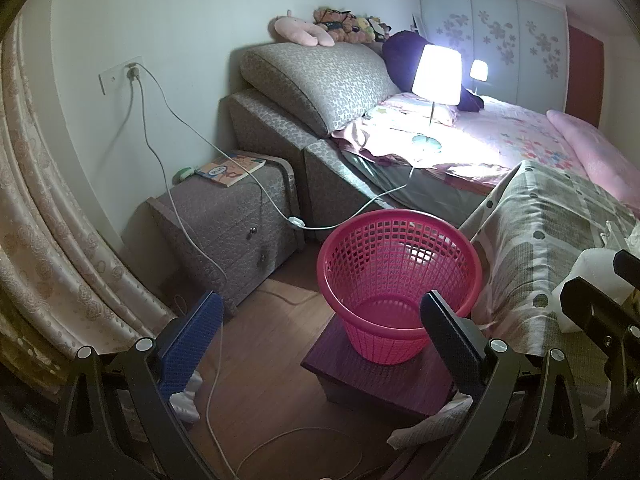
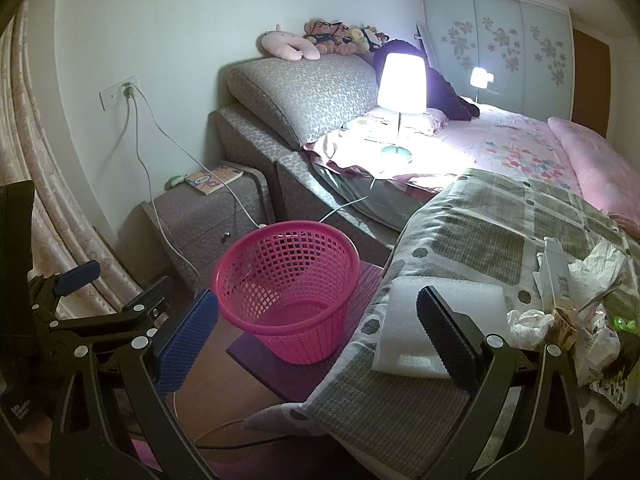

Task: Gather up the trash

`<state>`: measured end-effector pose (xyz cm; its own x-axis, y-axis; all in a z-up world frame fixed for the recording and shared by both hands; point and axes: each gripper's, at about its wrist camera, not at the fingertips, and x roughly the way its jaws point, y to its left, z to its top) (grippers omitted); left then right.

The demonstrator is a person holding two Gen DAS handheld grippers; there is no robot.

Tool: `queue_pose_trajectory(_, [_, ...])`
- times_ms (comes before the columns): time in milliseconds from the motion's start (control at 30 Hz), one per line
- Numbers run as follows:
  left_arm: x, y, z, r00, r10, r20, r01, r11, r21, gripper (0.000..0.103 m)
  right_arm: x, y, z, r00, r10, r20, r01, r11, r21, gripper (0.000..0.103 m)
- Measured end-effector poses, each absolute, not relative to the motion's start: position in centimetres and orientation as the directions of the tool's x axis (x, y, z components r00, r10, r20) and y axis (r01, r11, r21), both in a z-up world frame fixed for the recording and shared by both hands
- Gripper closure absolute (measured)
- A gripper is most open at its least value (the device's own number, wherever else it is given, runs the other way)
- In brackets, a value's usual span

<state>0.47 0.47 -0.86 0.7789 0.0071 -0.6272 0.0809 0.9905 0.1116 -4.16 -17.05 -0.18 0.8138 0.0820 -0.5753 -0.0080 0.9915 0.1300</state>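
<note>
The pink basket (image 1: 400,284) was a round plastic bin with a lattice of square holes in its wall, wider at the rim than at the base, standing upright with its mouth facing up; nothing was visible inside it. It stood on a dark purple stool (image 1: 384,380) on the wood floor, just beside the corner of the bed covered by a grey-green patterned blanket (image 2: 480,240). On that blanket lay a white foam sheet (image 2: 432,320), flat, its long axis running roughly from the blanket edge toward the trash pile. At the right edge of the right wrist view sat the pile: crumpled white paper (image 2: 596,268), a narrow white carton (image 2: 558,276) lying on its side with a barcode on its near end, long axis pointing away from the camera, and a white wrapper (image 2: 600,356) with dark print too small to read. The left gripper (image 1: 320,320) had its fingers spread wide with nothing between them, framing the basket. The right gripper (image 2: 316,320) was likewise spread wide and empty, its dark finger (image 2: 444,332) over the foam sheet; contact could not be judged. A book (image 1: 232,168) on the nightstand (image 1: 240,220) carried a blue oval logo, illegible. A lit lamp (image 1: 436,76) stood on the bed.
</note>
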Motion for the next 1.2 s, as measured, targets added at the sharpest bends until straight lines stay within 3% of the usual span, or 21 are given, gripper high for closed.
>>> queue_pose_trajectory(1200, [0.29, 0.64, -1.2, 0.777, 0.007, -0.629, 0.087, 0.989, 0.119, 0.008, -4.28, -16.85, -0.47, 0.812, 0.084, -0.578, -0.008, 0.991, 0.133, 0.007])
